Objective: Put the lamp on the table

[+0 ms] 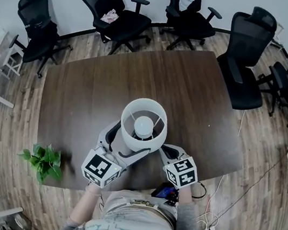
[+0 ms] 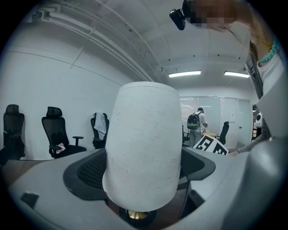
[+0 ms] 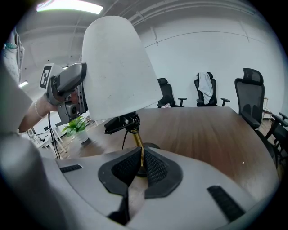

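**Item 1, right claw** [image 3: 140,162]: clenched low on the lamp's brass stem [image 3: 136,140], with the pads meeting round it. We log the dark base [image 3: 151,145] directly below and just beyond the jaws. Whether it touches the bench [image 1: 186,91] we cannot tell.

**Item 2, left claw** [image 2: 142,170]: the jaws are spread wide, one pad on each side of the white shade [image 2: 144,134], which fills the gap. We read this as a light grasp on the shade.

**Item 3, lamp** [image 1: 143,125]: upright, carried between both claws above the bench's near edge, with the shade directly above the right claw.

**Item 4, surroundings:** a potted plant [image 1: 44,159] sits on the bench out to the left of the left claw. Office chairs [image 1: 115,11] stand well beyond both claws, past the far edge.

**Handling note:** we judge the step in hand to be lowering and seating the lamp.
- We would hold the stem vertical and let the right claw bear the weight.
- The left claw should only steady the shade, without crushing it.
- The base should land fully inboard of the edge.
- We would loosen the shade side first, and the stem last, once the base sits flat.

**Pose:** both forearms are drawn close to the body, the left marker cube [image 1: 102,169] and right marker cube [image 1: 182,172] side by side. The left claw points nearly level and the right tips down toward the bench.
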`<state>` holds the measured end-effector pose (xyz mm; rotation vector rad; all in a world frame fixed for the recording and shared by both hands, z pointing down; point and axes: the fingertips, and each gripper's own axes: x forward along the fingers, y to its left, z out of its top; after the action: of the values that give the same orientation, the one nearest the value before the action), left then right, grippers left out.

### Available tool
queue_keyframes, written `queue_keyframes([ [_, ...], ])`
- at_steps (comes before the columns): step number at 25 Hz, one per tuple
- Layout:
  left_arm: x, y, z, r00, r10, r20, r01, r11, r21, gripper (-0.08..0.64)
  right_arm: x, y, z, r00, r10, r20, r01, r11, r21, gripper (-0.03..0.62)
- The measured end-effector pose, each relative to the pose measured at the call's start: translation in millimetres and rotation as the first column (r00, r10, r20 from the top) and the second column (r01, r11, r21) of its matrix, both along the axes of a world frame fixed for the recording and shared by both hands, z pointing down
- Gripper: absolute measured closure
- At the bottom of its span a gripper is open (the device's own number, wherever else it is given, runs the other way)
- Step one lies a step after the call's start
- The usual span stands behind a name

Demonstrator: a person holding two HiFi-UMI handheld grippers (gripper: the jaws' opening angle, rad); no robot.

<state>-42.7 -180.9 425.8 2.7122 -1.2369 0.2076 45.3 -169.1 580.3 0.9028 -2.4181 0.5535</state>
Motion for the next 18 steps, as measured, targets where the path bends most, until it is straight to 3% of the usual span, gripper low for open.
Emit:
queue_keyframes([
  [11,-0.1,3.3,0.0,1.000,0.011,-0.014,-0.010,1.000,0.020,0.029,3.9,6.6,-2.0,1.000,0.015,-0.001,-0.015,1.000,0.006,0.565],
  [18,-8.3,19.1,8.2,0.999,0.026,-0.044,-0.028,0.999,-0.028,0.029,1.3,13.8,-2.7,0.999,0.028,-0.016,-0.028,0.999,0.016,0.565],
])
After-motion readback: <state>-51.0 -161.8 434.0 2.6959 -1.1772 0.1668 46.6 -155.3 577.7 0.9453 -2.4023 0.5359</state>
